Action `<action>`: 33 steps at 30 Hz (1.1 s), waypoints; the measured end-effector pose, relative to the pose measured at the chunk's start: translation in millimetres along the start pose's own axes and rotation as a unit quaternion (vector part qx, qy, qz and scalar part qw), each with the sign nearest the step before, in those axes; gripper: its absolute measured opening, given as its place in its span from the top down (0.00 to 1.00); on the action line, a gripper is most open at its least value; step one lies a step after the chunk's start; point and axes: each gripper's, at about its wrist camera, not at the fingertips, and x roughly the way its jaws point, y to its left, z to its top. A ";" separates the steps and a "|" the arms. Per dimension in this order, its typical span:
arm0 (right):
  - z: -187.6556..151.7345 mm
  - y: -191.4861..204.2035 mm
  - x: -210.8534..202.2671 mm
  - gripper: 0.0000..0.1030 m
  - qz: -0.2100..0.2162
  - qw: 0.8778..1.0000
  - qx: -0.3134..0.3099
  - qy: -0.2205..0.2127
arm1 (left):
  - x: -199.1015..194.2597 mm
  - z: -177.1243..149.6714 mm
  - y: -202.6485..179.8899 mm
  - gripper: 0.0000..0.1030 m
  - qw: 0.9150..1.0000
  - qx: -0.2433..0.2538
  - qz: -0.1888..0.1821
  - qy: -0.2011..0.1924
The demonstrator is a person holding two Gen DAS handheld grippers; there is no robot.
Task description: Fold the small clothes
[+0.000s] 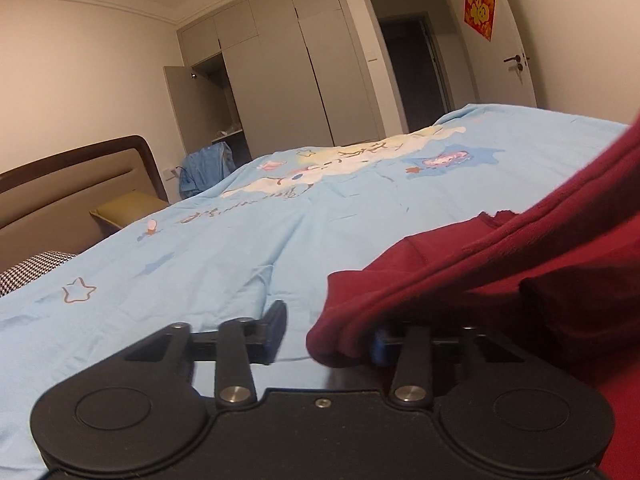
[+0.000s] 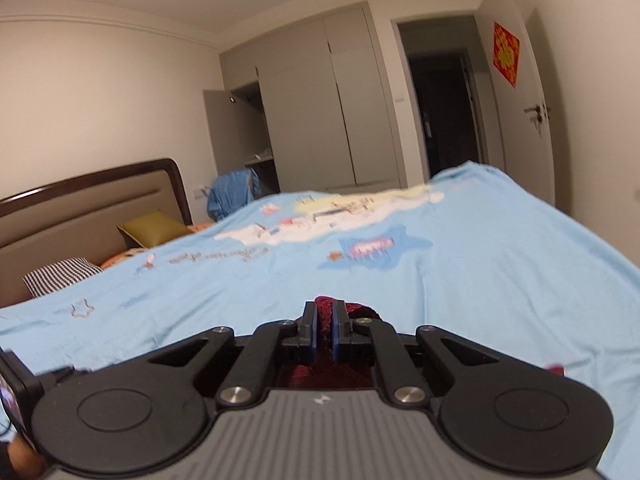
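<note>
Garment (image 1: 500, 248) maroon, draped over wide left claw (image 1: 326, 334); right claw (image 2: 324, 330) pinches it; bedsheet (image 1: 240, 232) lettering blurred, seemingly unreadable.

left hand-held gripper (image 1: 326, 334) spread; right hand-held gripper (image 2: 324, 330) clamped

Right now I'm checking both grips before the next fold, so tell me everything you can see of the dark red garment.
The dark red garment looks like soft knit, with a hemmed edge, and is bunched rather than flat. It lies on the light blue bedspread and drapes over one side of the left gripper, whose jaws stand wide apart. In the right wrist view a fold of it is pinched in the right gripper, jaws nearly closed.
</note>
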 end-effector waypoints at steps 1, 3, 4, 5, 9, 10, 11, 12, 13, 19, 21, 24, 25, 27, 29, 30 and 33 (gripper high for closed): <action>-8.1 -2.5 1.0 0.92 -0.007 1.000 0.001 0.008 | 2.6 0.1 1.2 0.64 1.000 0.004 0.003 0.008; -26.6 -7.0 2.0 0.92 -0.013 0.999 0.008 0.029 | 7.4 -2.0 3.2 0.64 1.000 0.010 0.008 0.023; -36.2 -8.7 3.4 0.92 -0.014 0.999 0.011 0.042 | 9.7 -4.0 3.1 0.64 0.999 0.016 0.009 0.032; -46.8 -8.9 5.0 0.92 -0.017 0.998 0.011 0.053 | 10.5 -6.5 2.9 0.64 0.999 0.022 0.009 0.038; -83.5 -6.9 1.3 0.92 -0.026 0.995 -0.001 0.094 | 11.3 -13.2 0.6 0.64 0.997 0.052 0.006 0.050; -90.2 -6.9 0.7 0.92 -0.027 0.995 -0.002 0.101 | 10.2 -14.2 0.1 0.64 0.997 0.059 0.005 0.052; -95.7 -6.8 -1.9 0.92 -0.027 0.994 -0.002 0.108 | 9.5 -14.4 0.0 0.62 0.996 0.065 0.002 0.056; -99.4 -6.8 -2.0 0.92 -0.027 0.993 -0.002 0.114 | 8.2 -14.6 1.4 0.60 0.996 0.068 -0.001 0.057; -103.1 -6.4 -2.2 0.91 -0.026 0.992 -0.002 0.121 | 6.3 -14.3 3.1 0.57 0.996 0.069 -0.006 0.059; -109.1 -9.0 -16.5 0.81 -0.031 0.990 -0.009 0.137 | -11.0 -19.4 17.0 0.23 0.993 0.070 -0.014 0.090; -111.0 -10.6 -24.6 0.66 -0.033 0.989 -0.010 0.143 | -22.8 -23.7 23.2 0.17 0.993 0.062 -0.013 0.098; -115.8 -12.2 -41.6 0.46 -0.032 0.988 -0.014 0.151 | -44.1 -31.3 32.6 0.10 0.993 0.039 -0.017 0.111; -117.7 -12.2 -48.1 0.39 -0.032 0.987 -0.019 0.154 | -53.1 -34.3 35.5 0.09 0.993 0.031 -0.024 0.112; -122.7 -10.6 -62.8 0.28 -0.034 0.986 -0.031 0.160 | -70.9 -40.5 40.0 0.04 0.993 0.016 -0.036 0.114; -129.0 -8.0 -78.3 0.18 -0.035 0.984 -0.048 0.168 | -88.2 -46.6 41.2 0.02 0.992 0.009 -0.050 0.116; -132.9 -6.6 -86.1 0.16 -0.036 0.983 -0.057 0.171 | -96.5 -49.8 41.3 0.01 0.992 0.008 -0.056 0.115; -147.5 -0.6 -110.4 0.11 -0.039 0.978 -0.092 0.182 | -118.4 -59.9 39.9 0.01 0.991 0.006 -0.068 0.116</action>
